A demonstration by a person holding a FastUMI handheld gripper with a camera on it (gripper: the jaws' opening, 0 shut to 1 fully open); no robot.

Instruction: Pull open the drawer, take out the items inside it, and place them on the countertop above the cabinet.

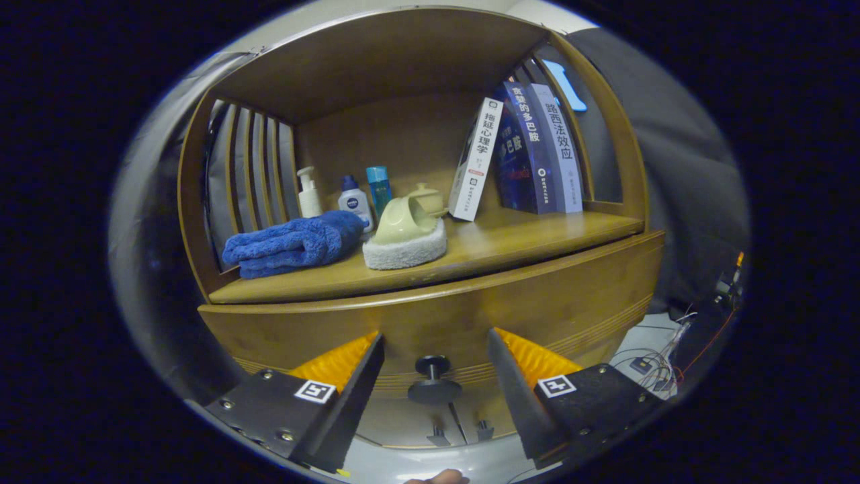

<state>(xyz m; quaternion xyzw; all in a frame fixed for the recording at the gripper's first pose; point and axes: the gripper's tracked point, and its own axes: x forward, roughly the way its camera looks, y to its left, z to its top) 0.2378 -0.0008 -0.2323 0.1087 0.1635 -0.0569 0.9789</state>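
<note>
We hold the gripper [435,353] spread, its fingers either side of the drawer [470,316] knob [433,380]; small, rigid, likely slick; pinch its stem.

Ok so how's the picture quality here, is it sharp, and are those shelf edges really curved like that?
Gripper view: the fisheye bows the shelf and drawer front, so the curve tells nothing sure about their real shape. Dim, warm light; shadow under the cabinet top. The books and blue towel look fairly sharp. The open gripper frames the drawer knob.
</note>
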